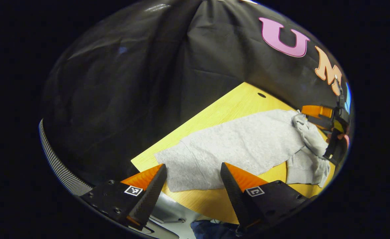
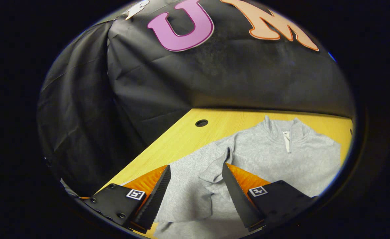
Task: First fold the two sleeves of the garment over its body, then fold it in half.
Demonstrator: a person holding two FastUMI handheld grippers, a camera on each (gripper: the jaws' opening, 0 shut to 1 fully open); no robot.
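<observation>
Now the grey garment lies spread on the wooden table, its collar and short zip toward the booth's black wall. In the right gripper view, one sleeve is bunched and partly lifted over the body, a fold of it rising just beside the inner edge of one finger of the right tool. That tool's fingers are spread apart, with grey cloth lying between them; whether either finger actually touches the fabric I cannot tell.

In the left gripper view the garment stretches across the table, with a crumpled sleeve at its far end next to the other tool and the hand holding it. The left tool hangs above the near end of the garment, its fingers spread wide and holding nothing.

A round hole sits in the tabletop near the wall.
</observation>
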